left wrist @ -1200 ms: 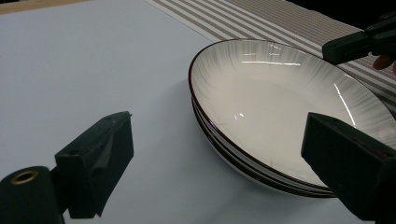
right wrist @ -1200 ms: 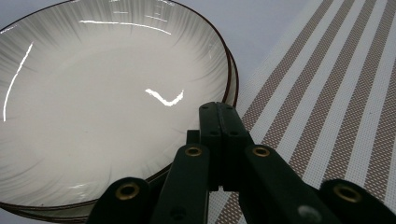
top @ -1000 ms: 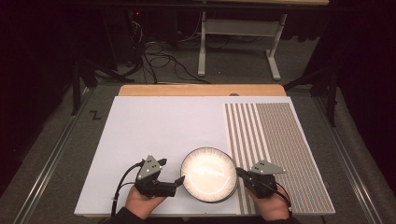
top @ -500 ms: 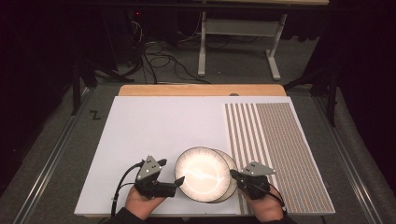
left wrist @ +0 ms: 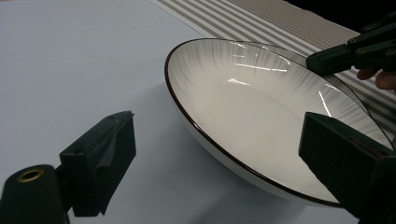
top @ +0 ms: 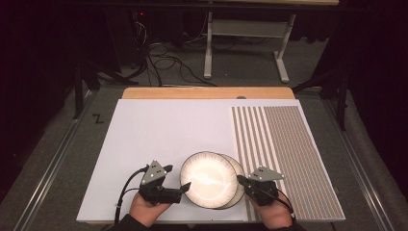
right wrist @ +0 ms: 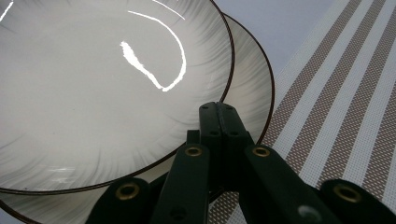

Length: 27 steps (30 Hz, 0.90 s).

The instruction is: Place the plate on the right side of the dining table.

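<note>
Two white plates with dark rims lie stacked near the front of the white board (top: 163, 130). The upper plate (top: 209, 178) (left wrist: 261, 107) (right wrist: 93, 93) sits shifted to the left, baring a crescent of the lower plate (top: 235, 166) (right wrist: 247, 84) on the right. My left gripper (top: 176, 182) (left wrist: 219, 128) is open, its jaws standing wide on either side of the upper plate's left rim without pressing on it. My right gripper (top: 240, 179) (right wrist: 217, 109) is shut, its tip over the lower plate and against the upper plate's right rim; it also appears far off in the left gripper view (left wrist: 355, 51).
A striped brown-and-white mat (top: 288, 154) (right wrist: 345, 93) covers the board's right side, next to the plates. A wooden table edge (top: 207, 93) runs along the back. Beyond it are cables and a metal stand on the dark floor.
The plates lay squarely stacked a second ago; the upper one has slid left off the lower. The right gripper has moved a little left with it. The left gripper has stayed put.
</note>
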Available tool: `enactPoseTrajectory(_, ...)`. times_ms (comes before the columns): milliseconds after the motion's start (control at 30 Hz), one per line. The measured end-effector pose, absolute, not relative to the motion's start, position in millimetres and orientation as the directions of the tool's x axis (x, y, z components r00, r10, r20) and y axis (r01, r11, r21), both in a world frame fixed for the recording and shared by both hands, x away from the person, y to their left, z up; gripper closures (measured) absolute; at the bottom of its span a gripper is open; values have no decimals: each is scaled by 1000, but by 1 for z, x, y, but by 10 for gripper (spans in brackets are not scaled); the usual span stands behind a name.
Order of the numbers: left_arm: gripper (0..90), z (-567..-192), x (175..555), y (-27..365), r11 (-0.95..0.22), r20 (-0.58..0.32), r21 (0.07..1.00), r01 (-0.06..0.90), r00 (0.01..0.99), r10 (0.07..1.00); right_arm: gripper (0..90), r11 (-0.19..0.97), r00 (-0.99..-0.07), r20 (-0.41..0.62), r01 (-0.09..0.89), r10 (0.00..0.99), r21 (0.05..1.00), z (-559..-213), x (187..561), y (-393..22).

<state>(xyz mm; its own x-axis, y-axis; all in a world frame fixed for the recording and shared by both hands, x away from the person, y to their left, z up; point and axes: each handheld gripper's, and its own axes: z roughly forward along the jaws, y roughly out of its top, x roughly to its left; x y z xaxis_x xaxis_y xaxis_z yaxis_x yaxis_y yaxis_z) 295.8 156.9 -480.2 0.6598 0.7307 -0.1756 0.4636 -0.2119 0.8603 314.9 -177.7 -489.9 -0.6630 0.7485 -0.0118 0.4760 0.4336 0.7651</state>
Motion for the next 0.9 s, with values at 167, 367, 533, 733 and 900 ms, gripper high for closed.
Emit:
enactPoseTrajectory(167,121,-481,285,164,-204,-194,858,471,666,720,900,437,-664,-13,477,747,763,-490,314,-178)
enactPoseTrajectory(367,125,-486,284,158,-209,-213,845,492,670,711,900,446,-682,2,479,731,756,-491,313,-173)
enactPoseTrajectory(533,130,-486,285,158,-183,-251,839,512,664,704,900,489,-713,-29,450,700,747,-494,308,-157)
enactPoseTrajectory(733,179,-487,287,157,-165,-295,825,541,660,691,900,499,-722,-33,443,691,745,-495,307,-153)
enactPoseTrajectory(900,220,-489,291,150,-168,-340,788,592,646,683,900,497,-723,-29,445,691,745,-495,307,-153)
